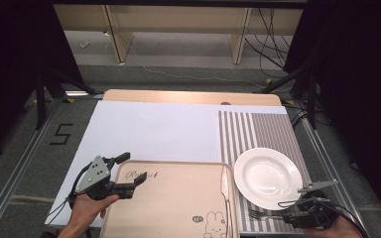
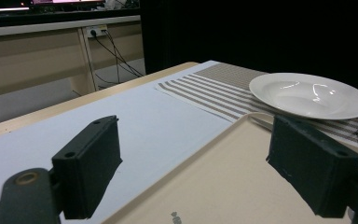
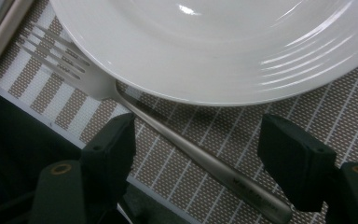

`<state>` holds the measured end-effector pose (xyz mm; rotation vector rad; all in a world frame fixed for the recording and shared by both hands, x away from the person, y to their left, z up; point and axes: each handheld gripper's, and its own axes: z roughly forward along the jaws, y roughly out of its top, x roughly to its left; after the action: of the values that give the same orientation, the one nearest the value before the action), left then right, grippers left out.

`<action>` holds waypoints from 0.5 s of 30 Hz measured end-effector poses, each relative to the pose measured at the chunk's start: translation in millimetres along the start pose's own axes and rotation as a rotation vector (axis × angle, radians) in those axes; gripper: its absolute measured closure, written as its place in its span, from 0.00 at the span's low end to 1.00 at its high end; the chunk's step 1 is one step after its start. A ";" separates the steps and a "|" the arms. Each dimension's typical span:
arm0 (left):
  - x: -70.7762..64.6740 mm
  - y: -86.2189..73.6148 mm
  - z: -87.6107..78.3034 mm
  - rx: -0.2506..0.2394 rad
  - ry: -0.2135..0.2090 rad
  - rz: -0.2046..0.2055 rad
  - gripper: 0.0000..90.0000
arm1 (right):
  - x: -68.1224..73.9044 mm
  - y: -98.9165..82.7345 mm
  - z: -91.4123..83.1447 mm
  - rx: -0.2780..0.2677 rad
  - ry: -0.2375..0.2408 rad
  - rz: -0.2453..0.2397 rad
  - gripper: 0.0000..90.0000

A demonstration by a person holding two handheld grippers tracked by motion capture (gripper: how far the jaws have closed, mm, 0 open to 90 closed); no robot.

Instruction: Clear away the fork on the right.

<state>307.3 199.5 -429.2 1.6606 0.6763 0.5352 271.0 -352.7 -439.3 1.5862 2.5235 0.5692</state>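
Beyond the table, grey carpeted floor (image 1: 188, 62) with a black "5" marking (image 1: 61, 134), pale wooden furniture legs (image 1: 116, 32), trailing black cables (image 1: 268, 34), dark curtains (image 1: 15, 54) either side.

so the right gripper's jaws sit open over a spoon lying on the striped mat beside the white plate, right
Not quite: it is a fork, not a spoon. The right gripper view shows its tines beside the white plate, the handle lying on the striped mat between the open jaws of the right gripper.
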 end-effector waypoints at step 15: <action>0.0 0.0 0.2 0.000 -0.002 0.001 0.18 | 9.0 2.5 15.5 0.077 -0.016 -0.136 0.53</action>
<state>307.4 199.2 -429.2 1.6608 0.6742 0.5338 273.5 -339.7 -451.8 1.4217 2.6459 0.4465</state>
